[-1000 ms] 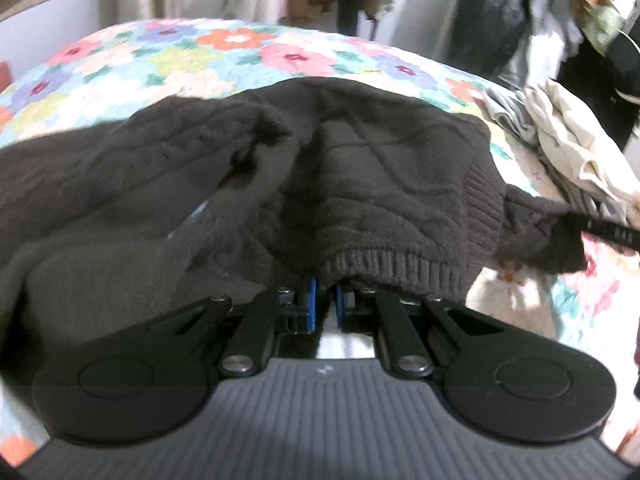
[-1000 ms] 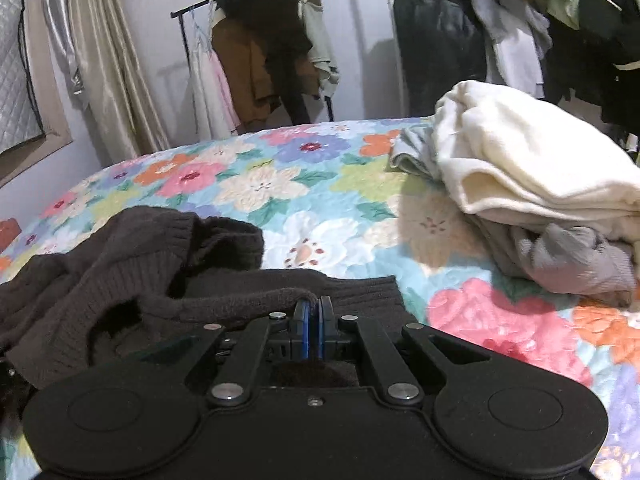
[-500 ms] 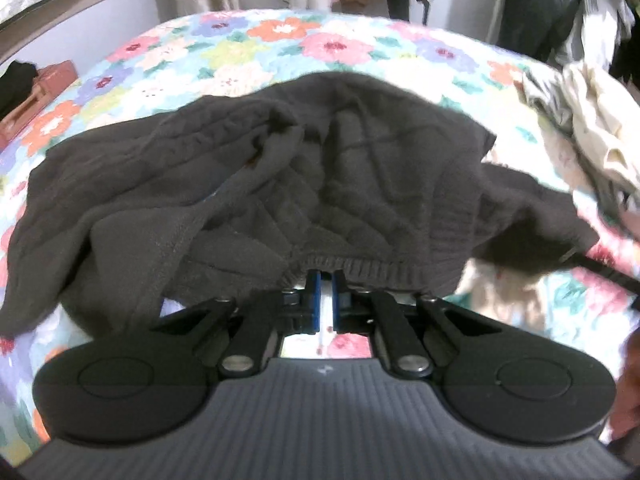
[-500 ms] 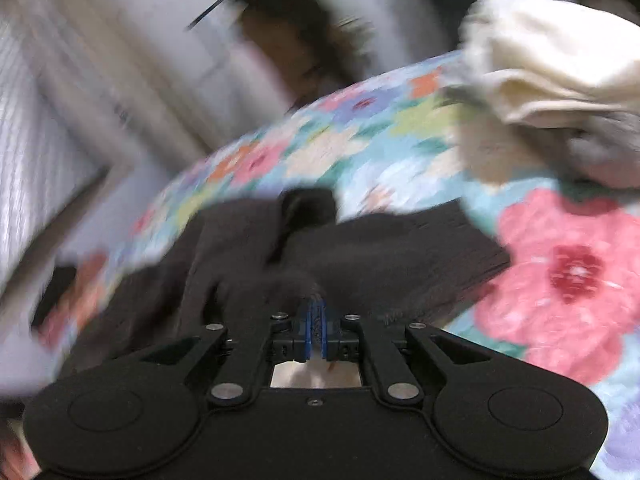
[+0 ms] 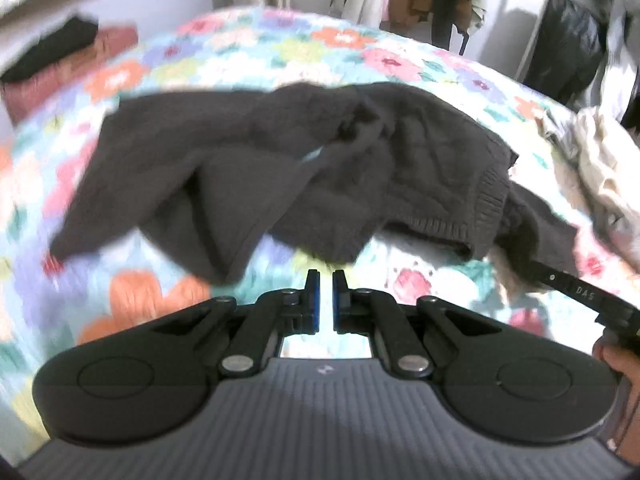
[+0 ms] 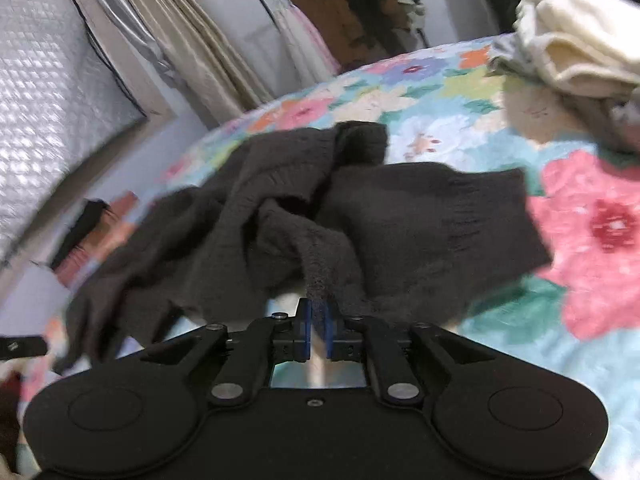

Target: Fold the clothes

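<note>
A dark brown knit sweater (image 5: 304, 168) lies crumpled on the floral bedspread (image 5: 248, 56). In the left wrist view my left gripper (image 5: 324, 280) hangs just short of the sweater's near edge, its jaws slightly apart with nothing between them. In the right wrist view the sweater (image 6: 420, 220) is lifted at one fold, and my right gripper (image 6: 318, 310) is shut on that fold of knit. The right gripper's arm also shows in the left wrist view (image 5: 576, 292), at the sweater's right end.
A heap of cream and grey clothes (image 6: 568, 52) lies on the right side of the bed, also in the left wrist view (image 5: 592, 168). A rack of hanging clothes (image 6: 344, 20) stands behind the bed. Folded dark and red items (image 5: 60, 56) sit at the far left.
My left gripper has let go of the sweater's ribbed hem and pulled back from it; the hem has dropped to the bed. My right gripper keeps its hold and the view has steadied.
</note>
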`<state>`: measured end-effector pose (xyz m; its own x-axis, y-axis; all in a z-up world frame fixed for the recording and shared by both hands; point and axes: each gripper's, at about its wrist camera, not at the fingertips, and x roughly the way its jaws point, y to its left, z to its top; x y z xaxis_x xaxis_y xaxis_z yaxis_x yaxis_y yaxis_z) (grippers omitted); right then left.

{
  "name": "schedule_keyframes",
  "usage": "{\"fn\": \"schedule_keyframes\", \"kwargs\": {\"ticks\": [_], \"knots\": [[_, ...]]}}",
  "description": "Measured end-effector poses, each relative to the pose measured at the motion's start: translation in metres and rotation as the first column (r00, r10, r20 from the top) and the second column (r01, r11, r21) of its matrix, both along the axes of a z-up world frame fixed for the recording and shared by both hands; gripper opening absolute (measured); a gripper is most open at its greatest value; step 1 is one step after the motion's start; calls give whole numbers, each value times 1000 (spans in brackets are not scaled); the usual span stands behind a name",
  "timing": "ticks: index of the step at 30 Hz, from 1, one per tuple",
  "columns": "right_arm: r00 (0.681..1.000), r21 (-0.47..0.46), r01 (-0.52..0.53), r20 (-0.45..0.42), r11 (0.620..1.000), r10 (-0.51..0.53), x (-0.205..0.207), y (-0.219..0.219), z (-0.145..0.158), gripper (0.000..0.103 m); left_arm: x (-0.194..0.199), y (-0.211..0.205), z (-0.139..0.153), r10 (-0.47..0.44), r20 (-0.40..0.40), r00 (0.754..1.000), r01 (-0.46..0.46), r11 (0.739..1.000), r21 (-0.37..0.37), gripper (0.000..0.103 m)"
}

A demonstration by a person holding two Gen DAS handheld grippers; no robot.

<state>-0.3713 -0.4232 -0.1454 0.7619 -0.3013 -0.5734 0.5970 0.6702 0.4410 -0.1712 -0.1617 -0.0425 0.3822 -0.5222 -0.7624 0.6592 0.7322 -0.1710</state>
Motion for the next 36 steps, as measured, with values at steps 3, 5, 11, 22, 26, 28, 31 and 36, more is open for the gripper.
{"fn": "schedule_keyframes", "kwargs": {"ticks": [3, 5, 11, 22, 26, 28, 31, 36], "knots": [[998, -6, 46, -31, 999, -46, -4, 12, 20, 16, 9, 13, 22, -60, 59, 996, 60, 998, 1, 8], [996, -49, -1, -94, 999, -4, 4, 26, 48, 17, 15, 21, 36, -100, 98, 990, 101, 995, 3, 20], [868, -275, -388, -431, 880, 248, 46, 94, 163, 53, 43, 39, 69, -249, 212, 945, 247, 968, 36, 69], [872, -19, -296, -414, 955, 262, 118, 64, 165, 64, 156, 18, 7, -359, 54, 932, 363, 921, -141, 69], [955, 217, -162, -210, 963, 208, 133, 53, 79, 64, 162, -8, -25, -444, 75, 893, 450, 885, -122, 69], [973, 297, -110, -165, 949, 164, 140, 53, 37, 64, 165, -20, -42, -467, 67, 882, 472, 873, -123, 69], [989, 363, -34, -123, 931, 84, 142, 57, -4, 64, 162, -26, -62, -497, 25, 867, 496, 857, -138, 72], [999, 332, 28, -29, 943, -20, 140, 67, -20, 64, 145, -31, -73, -541, 61, 839, 544, 836, -71, 95]]}}
